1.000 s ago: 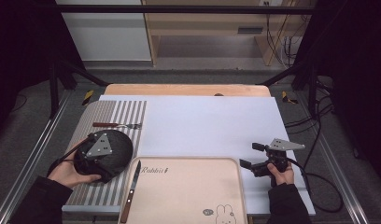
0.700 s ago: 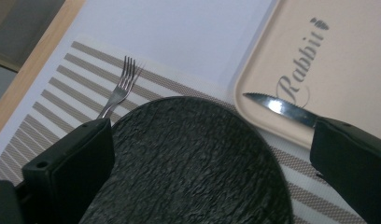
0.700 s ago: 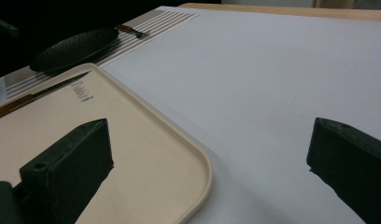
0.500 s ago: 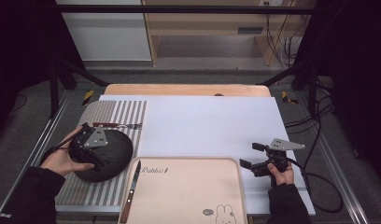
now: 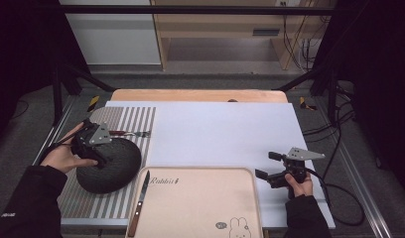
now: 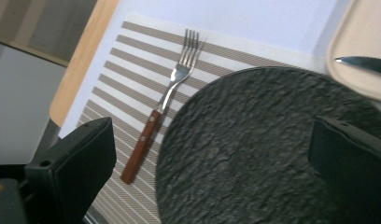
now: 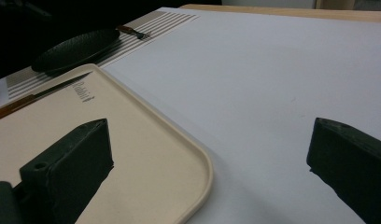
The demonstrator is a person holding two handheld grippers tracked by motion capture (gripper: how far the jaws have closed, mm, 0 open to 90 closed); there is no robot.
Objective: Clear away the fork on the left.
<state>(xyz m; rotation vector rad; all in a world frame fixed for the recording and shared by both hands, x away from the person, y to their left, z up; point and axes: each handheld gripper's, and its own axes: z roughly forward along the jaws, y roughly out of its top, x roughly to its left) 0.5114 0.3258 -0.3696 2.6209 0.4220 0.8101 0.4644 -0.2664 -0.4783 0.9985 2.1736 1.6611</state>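
A round black slate plate (image 5: 111, 166) lies on a striped placemat (image 5: 138, 116) at the table's left. My left gripper (image 5: 97, 146) hovers over the plate's left part, open, with nothing between its jaws; in the left gripper view the plate (image 6: 254, 149) lies under the open left gripper (image 6: 202, 154). A wooden-handled fork (image 6: 163, 105) lies just beyond the plate. A knife (image 5: 140, 201) rests on the left edge of a beige tray (image 5: 200, 208). My right gripper (image 5: 268, 165) stands open, low over the white mat, beside the tray's right corner (image 7: 198, 172).
A white mat (image 5: 220, 129) covers the table's middle and right. The wooden table edge (image 5: 200, 95) runs along the back. A cable (image 5: 339, 198) trails from the right gripper toward the table's right rail. In the right gripper view, the plate (image 7: 76, 49) and fork (image 7: 132, 31) lie far off.
My left gripper has moved back and a little left over the plate. The plate, fork, knife, tray and right gripper have stayed put.
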